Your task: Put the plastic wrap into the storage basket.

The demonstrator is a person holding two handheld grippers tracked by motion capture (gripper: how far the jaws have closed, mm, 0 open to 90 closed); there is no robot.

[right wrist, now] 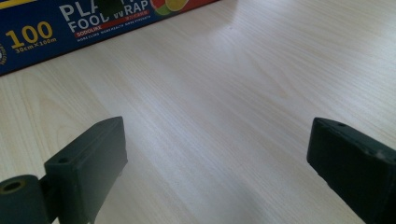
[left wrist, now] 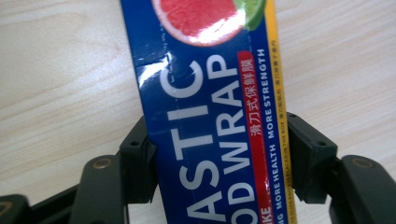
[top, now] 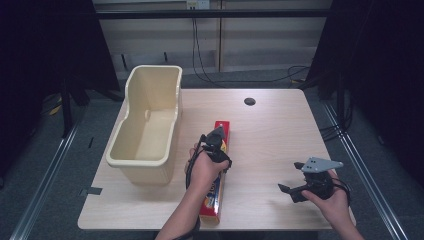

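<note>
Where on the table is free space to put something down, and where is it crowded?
Free: the table right of the plastic wrap box, up to the dark hole, and inside the cream tub. Crowded: the front middle, where the left gripper clamps the box, and the front right corner under the right gripper.

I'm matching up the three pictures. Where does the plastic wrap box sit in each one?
High view: plastic wrap box lies lengthwise at table centre, under the left claw.
Left gripper view: it runs up the middle, clamped between the jaws.
Right gripper view: top left corner.
Shared landmark: the pale wooden table.
</note>
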